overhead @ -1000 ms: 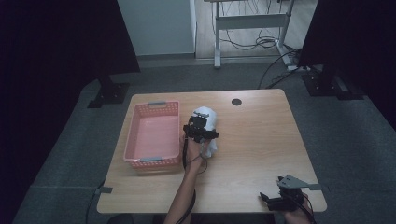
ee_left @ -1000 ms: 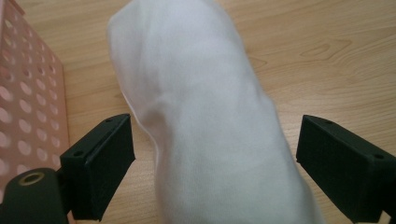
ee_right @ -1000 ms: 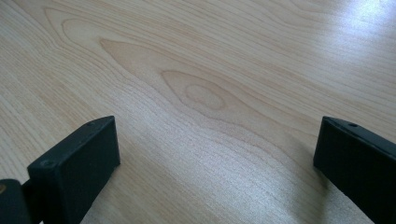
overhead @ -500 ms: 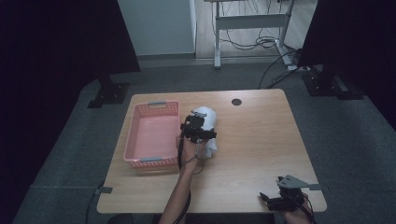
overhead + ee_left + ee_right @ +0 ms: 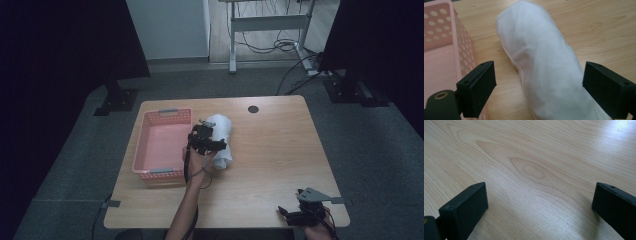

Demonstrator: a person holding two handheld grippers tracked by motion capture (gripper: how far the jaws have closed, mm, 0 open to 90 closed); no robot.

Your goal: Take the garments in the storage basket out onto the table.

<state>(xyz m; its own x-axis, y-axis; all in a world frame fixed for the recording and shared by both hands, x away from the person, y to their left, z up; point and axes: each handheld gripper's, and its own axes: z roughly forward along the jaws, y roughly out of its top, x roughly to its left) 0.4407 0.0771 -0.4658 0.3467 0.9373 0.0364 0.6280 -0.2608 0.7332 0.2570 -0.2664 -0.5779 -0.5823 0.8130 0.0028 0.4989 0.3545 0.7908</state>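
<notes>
Here, left hand-held gripper (image 5: 206,141) over white roll (image 5: 223,140), jaws apart

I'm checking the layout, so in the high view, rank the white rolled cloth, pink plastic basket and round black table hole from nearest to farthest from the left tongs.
1. White rolled cloth, directly beneath the left tongs.
2. Pink plastic basket, just left.
3. Round black table hole, far edge, right.

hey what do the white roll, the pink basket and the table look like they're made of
White roll: likely soft cloth, maybe a towel; matte, with gentle folds and a hemmed edge.
Pink basket: probably moulded plastic, smooth, with rows of round holes in its wall.
Table: light wood or a wood-look laminate; grain rings show under a slight sheen, so which one is unclear.
</notes>
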